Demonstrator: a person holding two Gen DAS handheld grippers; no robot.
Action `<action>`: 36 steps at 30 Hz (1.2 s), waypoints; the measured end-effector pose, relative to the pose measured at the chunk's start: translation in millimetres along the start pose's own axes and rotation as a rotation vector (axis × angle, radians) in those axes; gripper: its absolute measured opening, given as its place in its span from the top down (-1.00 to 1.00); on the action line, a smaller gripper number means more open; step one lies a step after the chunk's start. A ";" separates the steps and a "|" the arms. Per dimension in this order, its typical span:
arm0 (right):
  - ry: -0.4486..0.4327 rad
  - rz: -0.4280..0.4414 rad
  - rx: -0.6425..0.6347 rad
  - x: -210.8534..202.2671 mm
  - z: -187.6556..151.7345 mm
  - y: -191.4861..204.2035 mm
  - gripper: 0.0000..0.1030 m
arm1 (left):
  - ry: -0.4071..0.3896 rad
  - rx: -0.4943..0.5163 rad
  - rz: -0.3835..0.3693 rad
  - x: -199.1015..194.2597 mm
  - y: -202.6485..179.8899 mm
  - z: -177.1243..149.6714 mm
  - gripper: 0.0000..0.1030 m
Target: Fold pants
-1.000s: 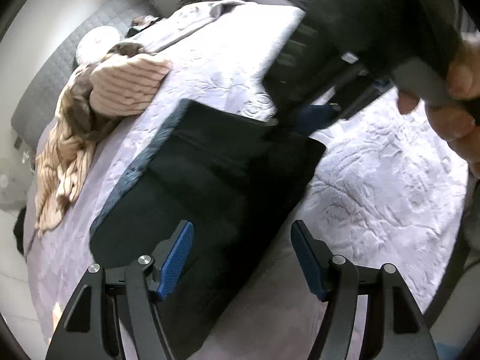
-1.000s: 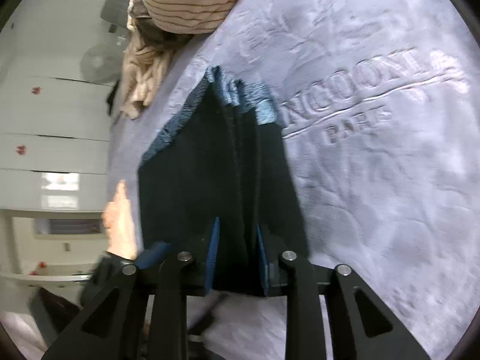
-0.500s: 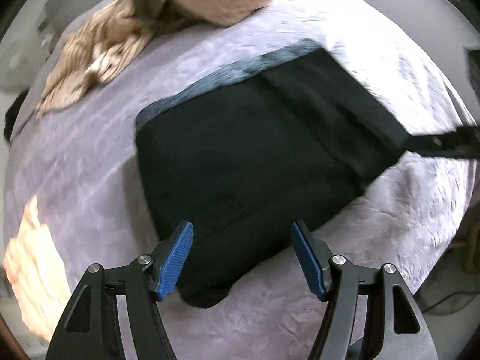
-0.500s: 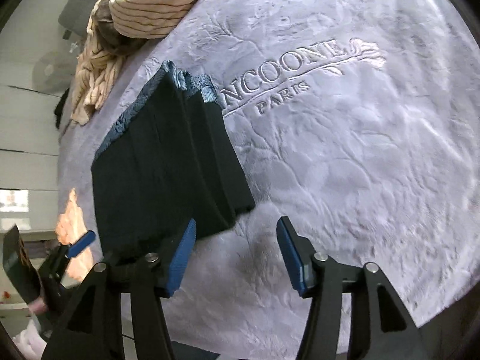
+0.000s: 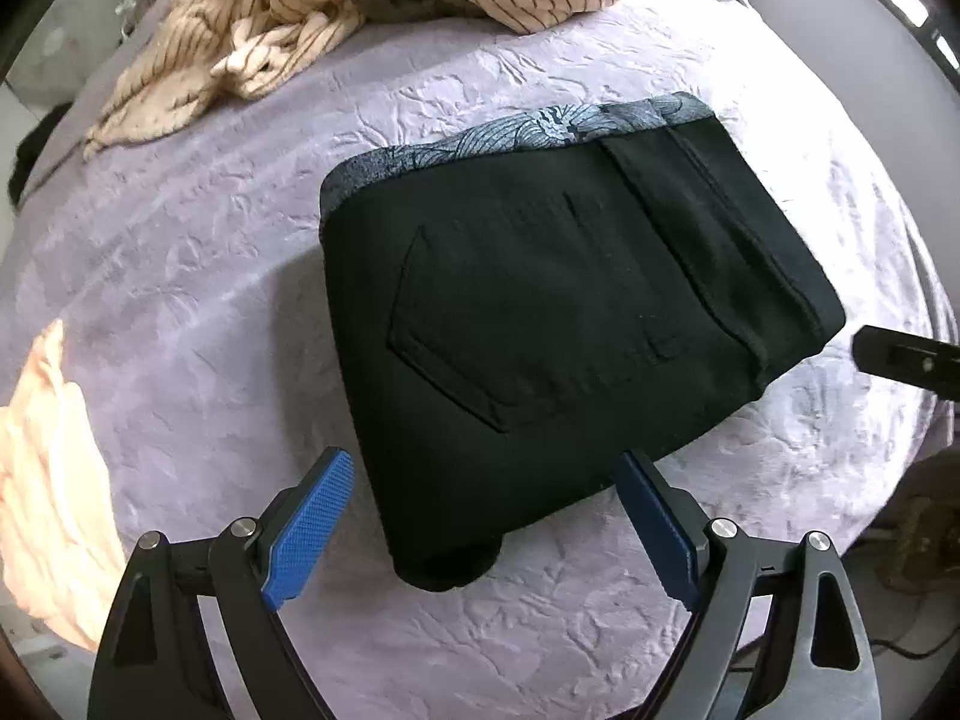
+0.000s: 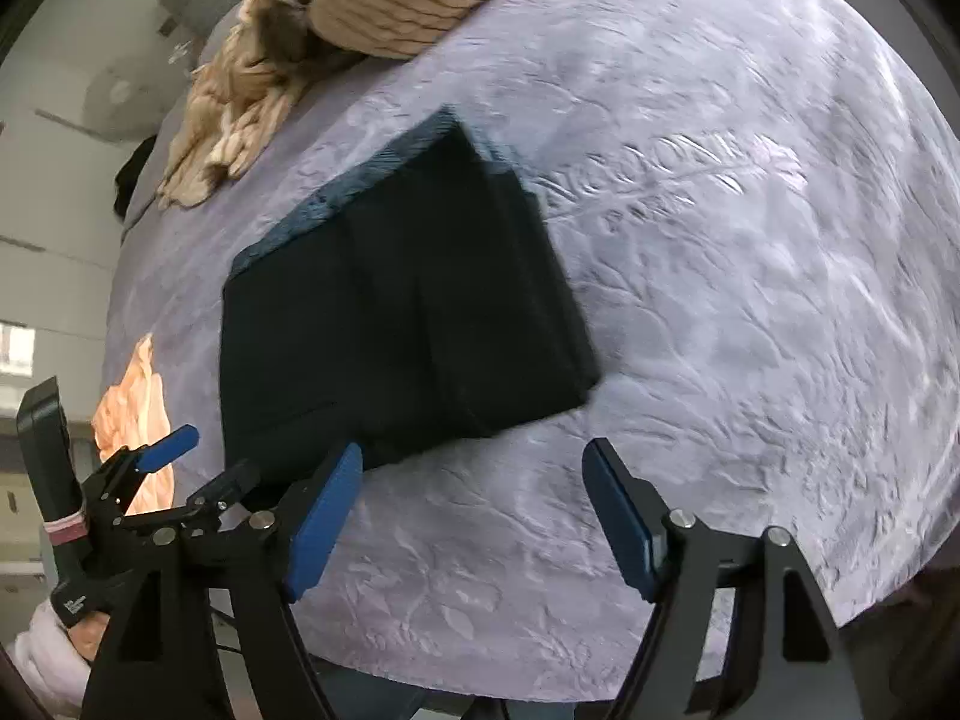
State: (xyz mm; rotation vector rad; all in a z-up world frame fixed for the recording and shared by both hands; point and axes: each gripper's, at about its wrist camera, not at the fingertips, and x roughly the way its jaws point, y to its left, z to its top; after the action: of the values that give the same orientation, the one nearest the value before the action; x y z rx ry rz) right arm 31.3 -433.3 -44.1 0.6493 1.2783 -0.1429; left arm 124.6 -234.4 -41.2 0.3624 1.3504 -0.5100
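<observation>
Left wrist view shows the pants folded compactly on the bed, both tools spread wide and empty, so only tidying seems left.

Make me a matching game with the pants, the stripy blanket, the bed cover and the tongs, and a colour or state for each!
Things:
1. pants
2. stripy blanket
3. bed cover
4. left tongs

Colour or state:
A. pale purple with a bumpy pattern
B. open, holding nothing
C. black, folded into a neat block
D. cream with dark stripes, in a crumpled heap

Pairs: 1-C, 2-D, 3-A, 4-B. The right tongs are open too.
</observation>
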 end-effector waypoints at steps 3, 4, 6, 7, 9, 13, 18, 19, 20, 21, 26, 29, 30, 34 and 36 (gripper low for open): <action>-0.015 -0.019 -0.039 1.5 3.2 12.4 -0.73 | 0.005 -0.020 -0.009 0.3 6.3 1.5 -0.75; -0.028 -0.030 -0.055 1.5 4.0 15.8 -0.79 | 0.009 -0.030 -0.017 0.4 9.1 2.4 -0.75; -0.047 -0.050 -0.084 0.7 5.5 20.1 -1.00 | 0.014 -0.043 -0.021 0.9 12.6 3.8 -0.75; -0.056 -0.063 -0.096 0.3 6.9 21.3 -1.00 | 0.017 -0.046 -0.014 1.5 14.3 4.9 -0.75; -0.045 -0.058 -0.094 1.5 10.1 18.8 -1.00 | 0.023 -0.049 0.000 4.0 17.5 7.5 -0.75; -0.010 -0.034 -0.055 6.4 13.1 9.1 -1.00 | 0.035 -0.072 0.013 9.0 23.3 11.5 -0.75; 0.011 -0.034 -0.019 10.7 13.4 -3.8 -1.00 | 0.051 -0.093 0.027 14.7 26.6 14.7 -0.75; 0.016 -0.033 -0.010 11.6 14.1 -7.1 -1.00 | 0.056 -0.096 0.029 16.2 27.1 15.7 -0.75; 0.018 -0.031 -0.003 11.8 14.6 -9.7 -1.00 | 0.058 -0.100 0.031 17.2 27.2 16.4 -0.75; 0.020 -0.028 0.004 12.3 15.6 -12.2 -1.00 | 0.063 -0.105 0.033 18.6 27.5 17.2 -0.75; 0.018 -0.032 0.024 13.5 24.0 -22.8 -1.00 | 0.077 -0.117 0.043 23.6 27.0 20.7 -0.75; 0.017 -0.028 0.034 14.2 28.4 -28.2 -1.00 | 0.082 -0.121 0.048 26.0 26.6 23.4 -0.75; 0.019 -0.025 0.038 14.8 29.6 -30.5 -1.00 | 0.084 -0.124 0.048 26.9 26.8 24.4 -0.75; 0.026 -0.024 0.045 17.6 34.4 -36.1 -1.00 | 0.089 -0.135 0.048 30.5 28.0 29.9 -0.75; 0.030 -0.021 0.052 19.5 36.2 -38.7 -1.00 | 0.090 -0.138 0.049 32.4 29.0 32.8 -0.75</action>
State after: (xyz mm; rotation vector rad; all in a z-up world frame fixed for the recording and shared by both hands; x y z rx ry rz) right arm 50.5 -478.9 -71.3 0.6847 1.3138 -0.1844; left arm 172.0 -231.9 -68.0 0.3076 1.4521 -0.3610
